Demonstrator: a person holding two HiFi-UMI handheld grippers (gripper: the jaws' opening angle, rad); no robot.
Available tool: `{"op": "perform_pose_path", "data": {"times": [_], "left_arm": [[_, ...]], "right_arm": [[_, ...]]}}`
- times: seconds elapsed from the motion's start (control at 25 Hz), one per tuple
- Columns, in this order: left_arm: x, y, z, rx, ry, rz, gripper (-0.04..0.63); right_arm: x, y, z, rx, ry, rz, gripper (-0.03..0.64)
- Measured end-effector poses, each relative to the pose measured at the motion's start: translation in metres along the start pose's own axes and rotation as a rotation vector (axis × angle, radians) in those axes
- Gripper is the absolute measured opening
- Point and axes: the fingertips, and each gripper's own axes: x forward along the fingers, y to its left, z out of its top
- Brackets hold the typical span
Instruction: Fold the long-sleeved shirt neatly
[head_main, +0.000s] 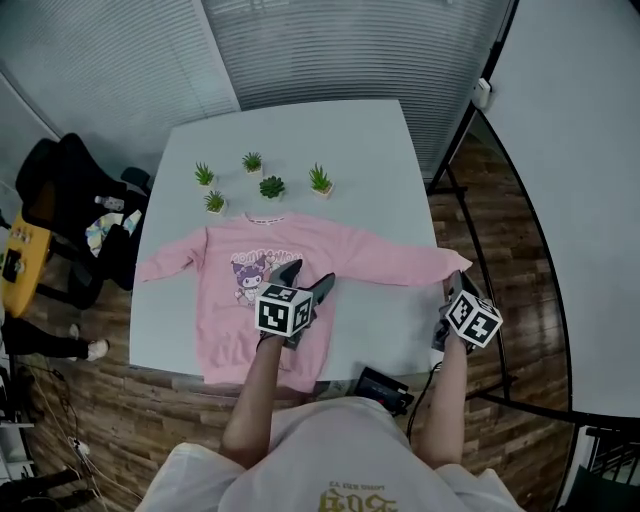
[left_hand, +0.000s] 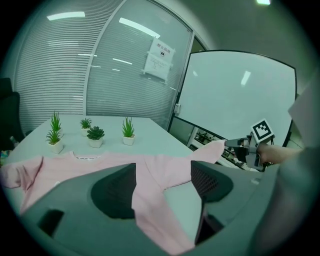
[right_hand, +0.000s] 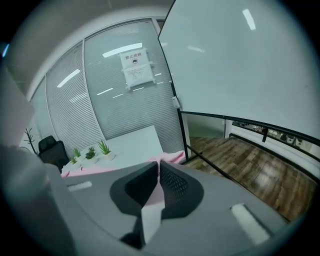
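A pink long-sleeved shirt (head_main: 260, 270) with a cartoon print lies flat, front up, on the white table (head_main: 380, 150), both sleeves spread out. My left gripper (head_main: 305, 278) hovers over the shirt's body near its right side. Its jaws stand wide apart and hold nothing; in the left gripper view the shirt (left_hand: 90, 165) shows beneath the left gripper (left_hand: 164, 175). My right gripper (head_main: 450, 285) is at the table's right edge, shut on the right sleeve's cuff (right_hand: 170, 157), which it holds lifted. Pink cloth shows between the pads of the right gripper (right_hand: 157, 172).
Several small potted plants (head_main: 262, 180) stand behind the collar. A black chair (head_main: 70, 210) with things on it is left of the table. A whiteboard on a stand (head_main: 570, 200) is close on the right. A black device (head_main: 385, 388) sits at the table's near edge.
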Motion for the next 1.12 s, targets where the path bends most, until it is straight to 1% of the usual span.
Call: {"op": "perform_pose_path", "data": {"times": [0.28, 0.56, 0.76, 1.0, 1.12], "left_arm": [[-0.018, 0.007, 0.011, 0.004, -0.031, 0.031, 0.35], [-0.039, 0.032, 0.019, -0.017, -0.053, 0.099, 0.354], [-0.055, 0.048, 0.021, -0.01, -0.073, 0.139, 0.354], [-0.072, 0.068, 0.012, -0.051, -0.08, 0.194, 0.35], [-0.084, 0.078, 0.011, -0.062, -0.091, 0.221, 0.359]], "right_arm": [[-0.005, 0.027, 0.009, -0.031, -0.016, 0.048, 0.026], [0.006, 0.072, 0.02, -0.078, -0.018, 0.132, 0.026], [0.011, 0.098, 0.021, -0.105, -0.015, 0.182, 0.026], [0.012, 0.127, 0.018, -0.151, -0.002, 0.238, 0.026], [0.012, 0.144, 0.018, -0.167, -0.001, 0.272, 0.026]]}}
